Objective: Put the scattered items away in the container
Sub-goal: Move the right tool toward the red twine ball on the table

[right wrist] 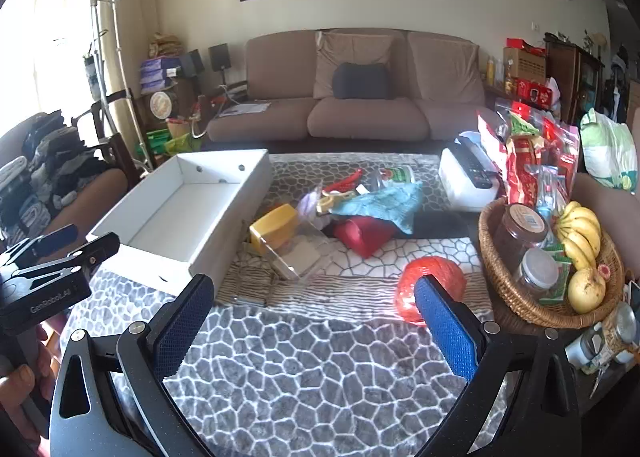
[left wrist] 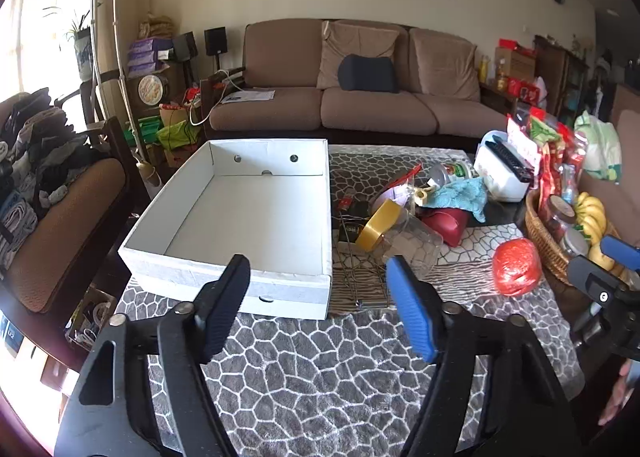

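**Entry: desk (left wrist: 320, 377), patterned cloth cover, tidying not yet begun.**

- Container: white cardboard box (left wrist: 248, 213), open-topped and empty, on the left half of the desk, its long axis running away from the cameras toward the sofa (left wrist: 360, 97).
- Scattered items: a heap just right of the box, holding a yellow tape roll (left wrist: 378, 227), a clear plastic container (left wrist: 416, 245) lying on its side, a red pouch (left wrist: 446, 221), a teal cloth (left wrist: 460, 195) and a wire rack (left wrist: 360, 277) flat on the cloth. A red twine ball (right wrist: 430, 287) sits apart, nearer the cameras and just beside the wicker basket (right wrist: 520, 297) (fruit and jars inside; probably not part of the job).
- Left hand-held gripper (left wrist: 318, 285): jaws partly apart, nothing between them, hovering ahead of the box's near right corner, tilted downward. The heap lies ahead and slightly right of it; the box ahead and left.
- Right hand-held gripper (right wrist: 314, 305): jaws spread wide, empty, tilted downward. The twine ball lies just behind its right finger in the right wrist view, ahead and to the right.
- Governing relation: the twine ball is nearest the right hand-held gripper, well apart from the left one. Judged the likeliest first pick, it calls for a small rightward shift to centre the ball between the jaws, then a carry leftward over the heap to the box.
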### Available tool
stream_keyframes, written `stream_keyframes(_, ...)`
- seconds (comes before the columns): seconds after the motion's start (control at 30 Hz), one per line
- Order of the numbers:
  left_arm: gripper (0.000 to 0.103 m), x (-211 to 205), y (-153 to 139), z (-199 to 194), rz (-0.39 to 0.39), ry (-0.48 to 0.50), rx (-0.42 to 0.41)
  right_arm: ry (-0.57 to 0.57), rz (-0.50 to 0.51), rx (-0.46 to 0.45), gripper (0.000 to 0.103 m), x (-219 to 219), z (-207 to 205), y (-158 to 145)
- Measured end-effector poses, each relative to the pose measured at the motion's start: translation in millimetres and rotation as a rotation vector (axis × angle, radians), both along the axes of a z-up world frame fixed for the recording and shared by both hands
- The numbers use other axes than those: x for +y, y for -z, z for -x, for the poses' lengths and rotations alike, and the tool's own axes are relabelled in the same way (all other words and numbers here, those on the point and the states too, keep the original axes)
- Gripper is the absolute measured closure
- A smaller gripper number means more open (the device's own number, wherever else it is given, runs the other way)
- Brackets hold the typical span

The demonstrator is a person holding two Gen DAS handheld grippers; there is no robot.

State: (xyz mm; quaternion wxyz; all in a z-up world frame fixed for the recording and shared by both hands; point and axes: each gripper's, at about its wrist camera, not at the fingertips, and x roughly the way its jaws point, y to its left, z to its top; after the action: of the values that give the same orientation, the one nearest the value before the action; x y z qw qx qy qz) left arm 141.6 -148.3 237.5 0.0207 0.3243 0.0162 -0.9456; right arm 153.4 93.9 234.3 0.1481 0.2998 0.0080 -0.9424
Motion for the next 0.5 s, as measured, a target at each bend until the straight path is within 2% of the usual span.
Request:
stream_keyframes(0.03, 0.044, -4, -2, -3, -0.008, 0.0, -0.002, -0.013, 0.006, 0.008, 0.011, -4, -4, -3)
stream_keyframes(0.07, 0.045, -8, -4, -6, -0.014, -0.001, 0.001, -0.025, 0.012, 0.012, 0.024, -8, -6, -6)
stream_keyframes(0.13, 0.064, -16, -8, -14, -0.03, 0.001, 0.012, -0.04, 0.026, 0.009, 0.053, -15, -10, -9)
stream_keyframes(0.2, 0.072, -23, -10, -18, -0.044, -0.002, 0.009, -0.056, 0.044, 0.002, 0.071, -21, -12, -10)
stream_keyframes(0.23, 0.072, -26, -11, -20, -0.049, -0.005, 0.009, -0.059, 0.049, 0.001, 0.079, -24, -14, -11)
stream_keyframes(0.3, 0.075, -33, -12, -24, -0.052, -0.015, 0.013, -0.071, 0.059, 0.006, 0.086, -31, -17, -11)
stream_keyframes(0.33, 0.085, -37, -12, -26, -0.057, -0.017, 0.014, -0.079, 0.062, 0.006, 0.086, -34, -19, -11)
stream_keyframes(0.37, 0.088, -41, -12, -28, -0.06, -0.021, 0.011, -0.086, 0.062, 0.007, 0.086, -37, -20, -11)
stream_keyframes(0.47, 0.085, -50, -12, -30, -0.057, -0.057, 0.008, -0.104, 0.053, -0.004, 0.086, -49, -23, -10)
stream_keyframes(0.5, 0.072, -54, -12, -31, -0.063, -0.067, 0.008, -0.107, 0.055, -0.007, 0.085, -51, -23, -10)
